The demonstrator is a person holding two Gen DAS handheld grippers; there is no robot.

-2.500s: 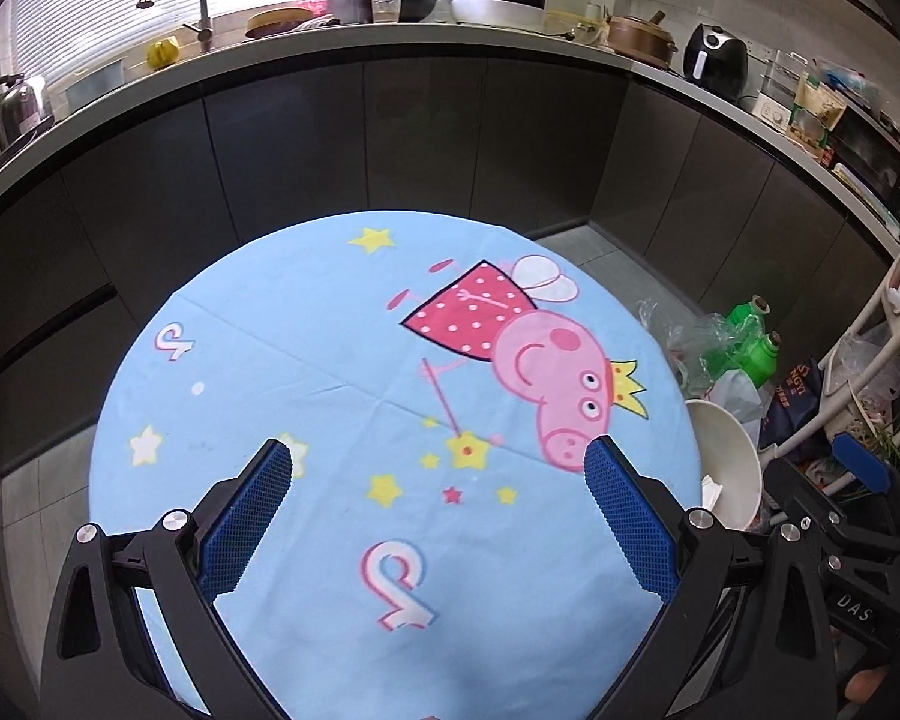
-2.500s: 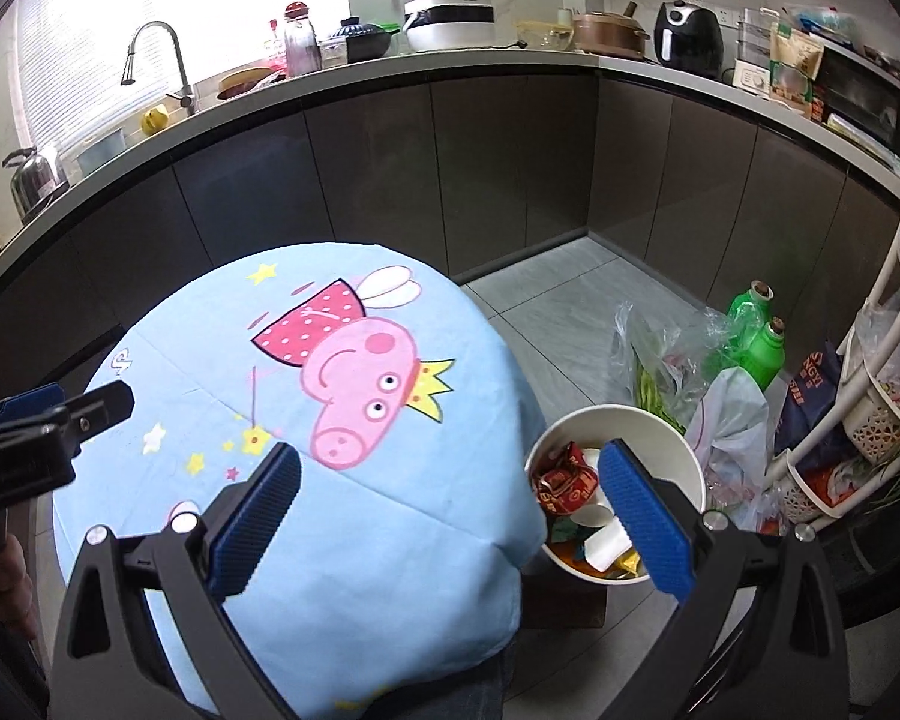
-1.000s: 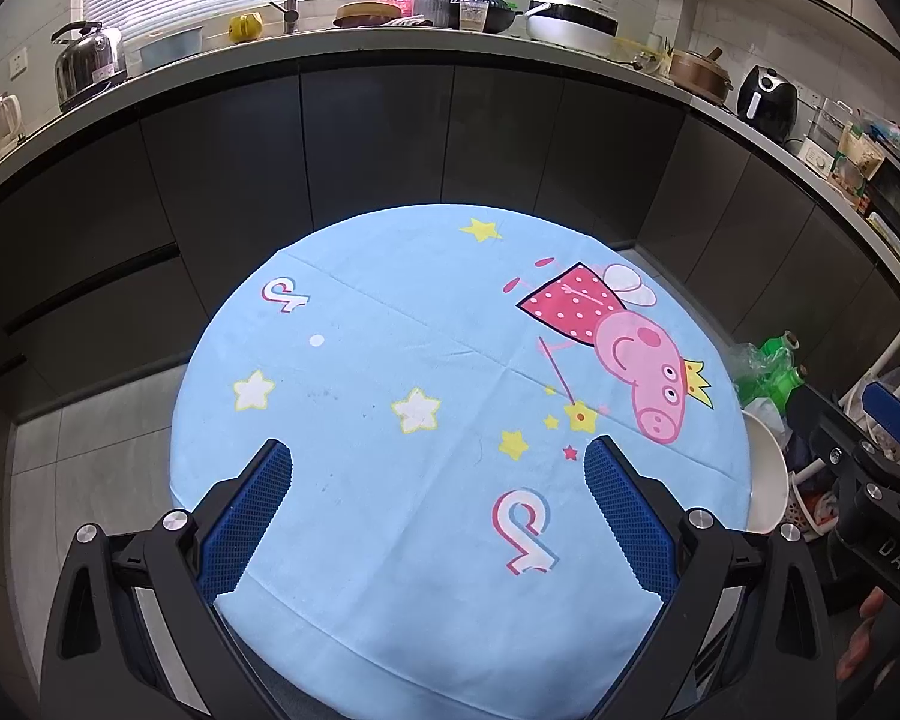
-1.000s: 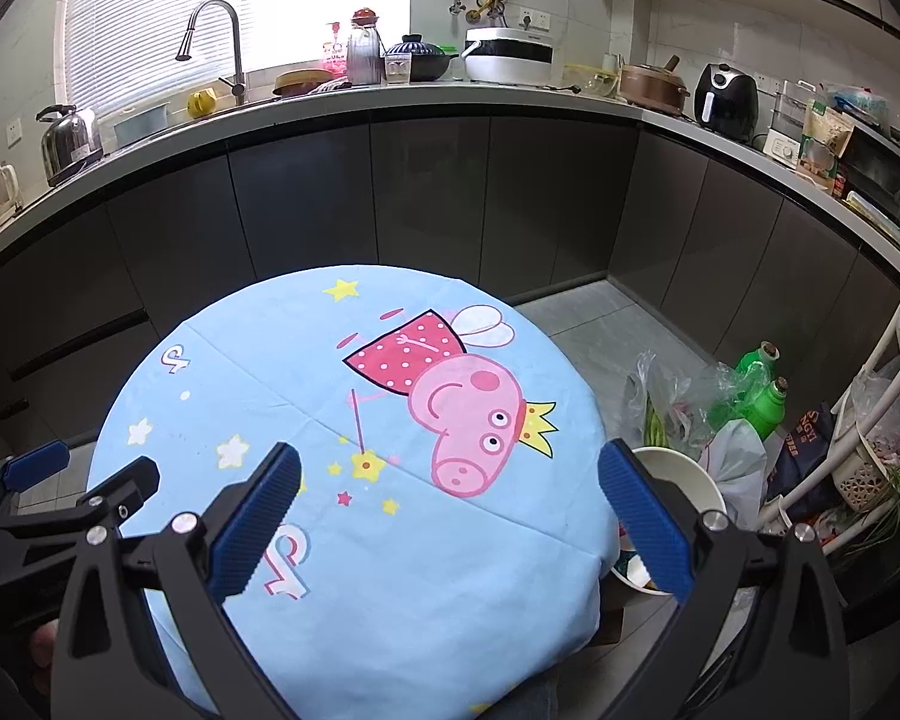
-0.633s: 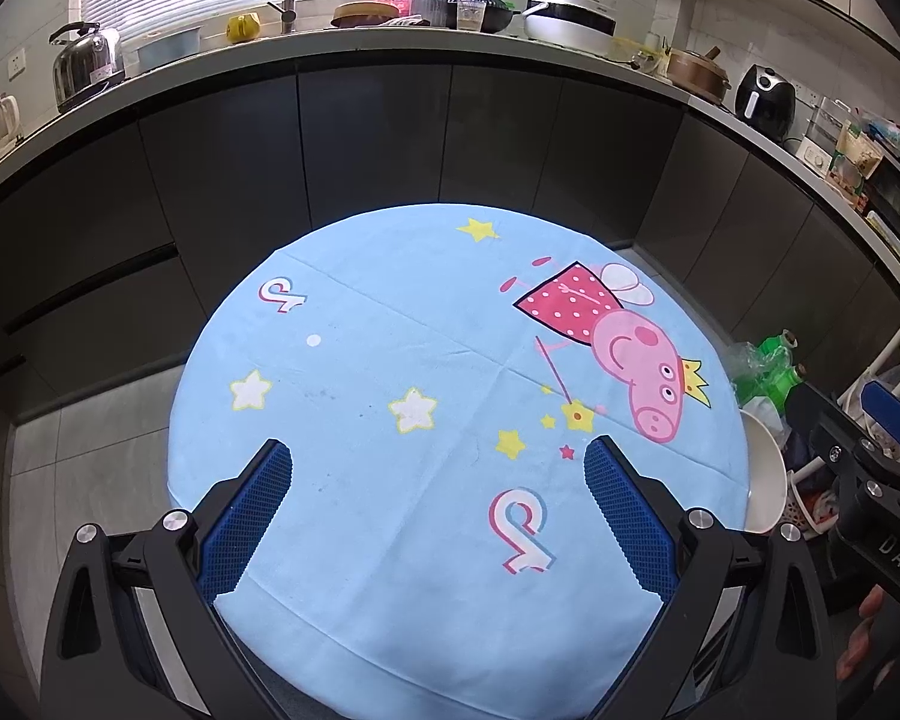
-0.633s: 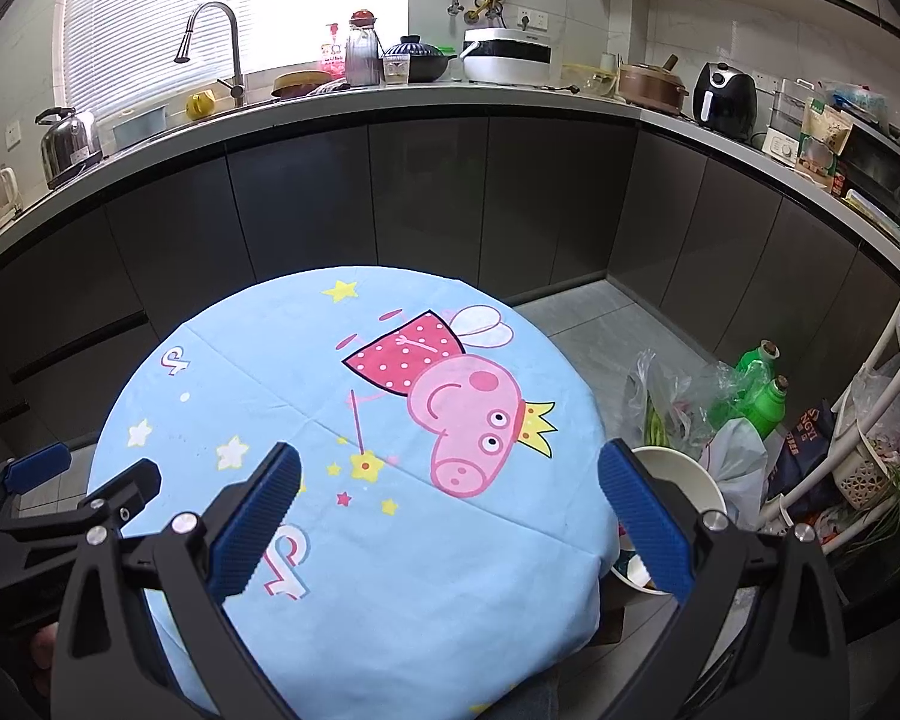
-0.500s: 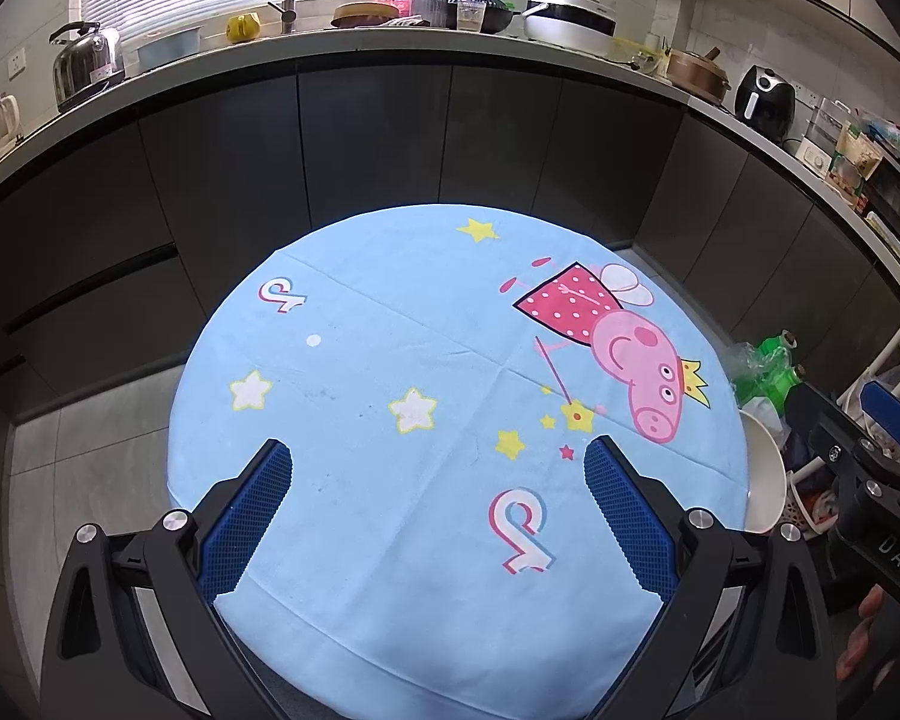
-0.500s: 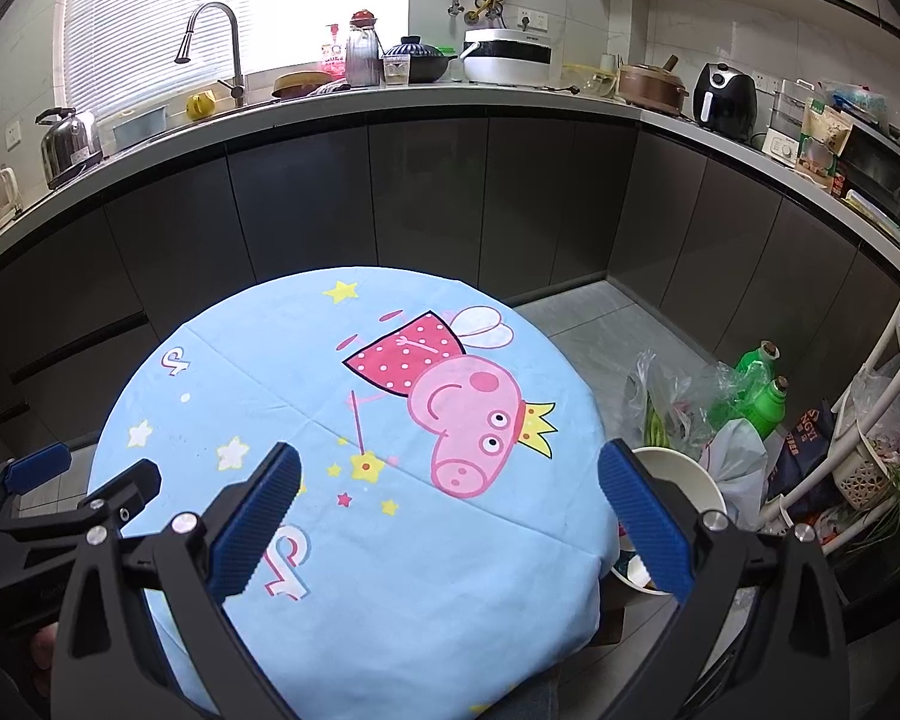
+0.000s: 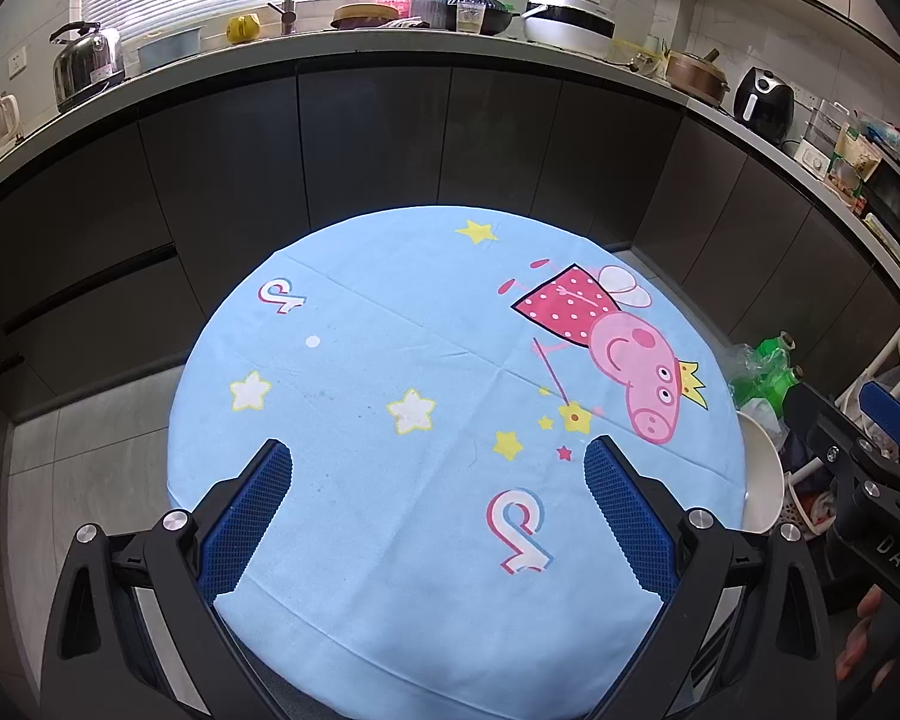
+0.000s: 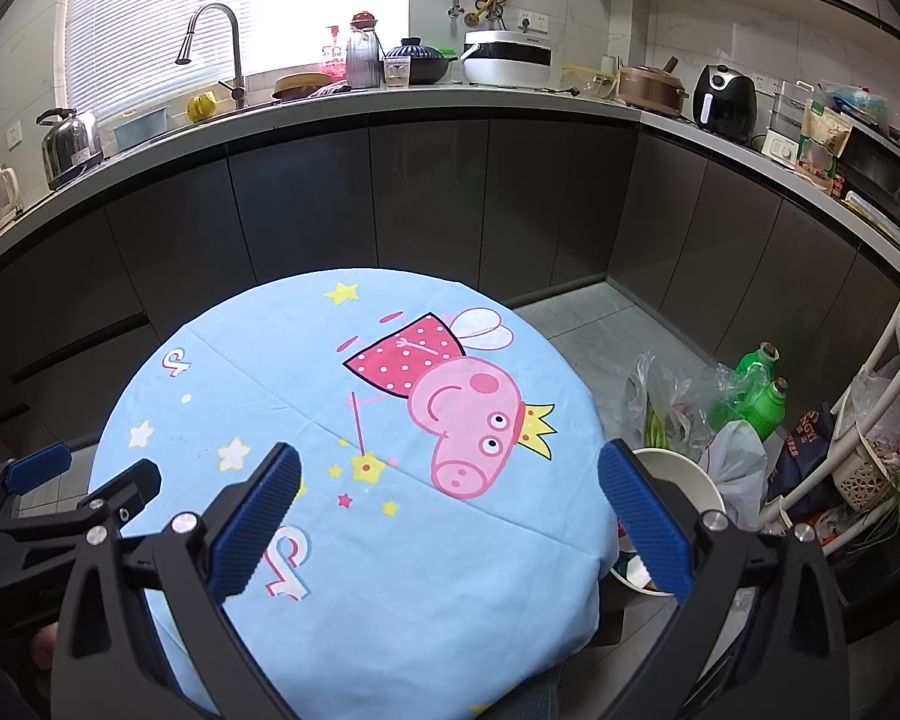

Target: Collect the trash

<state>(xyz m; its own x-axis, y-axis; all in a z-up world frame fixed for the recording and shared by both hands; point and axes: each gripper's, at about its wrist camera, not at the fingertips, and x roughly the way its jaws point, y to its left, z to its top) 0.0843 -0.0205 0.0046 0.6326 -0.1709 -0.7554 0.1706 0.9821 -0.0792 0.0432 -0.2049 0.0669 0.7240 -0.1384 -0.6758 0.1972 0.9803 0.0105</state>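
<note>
left gripper (image 9: 435, 510) hovered over near edge of round table w/ blue cartoon-pig cloth (image 9: 390, 360), jaws spread wide, nothing between pads. right gripper (image 10: 450, 516) likewise spread wide and empty, held over same table, nearer its right side. white bin (image 10: 690, 480) stood on floor just beside table's right edge, partly hidden under cloth overhang; some trash visible inside, contents unclear. clear plastic bags (image 10: 678, 402) and two green bottles (image 10: 762, 390) sat on floor behind bin. dark cabinets (image 10: 426, 192) ran behind.
</note>
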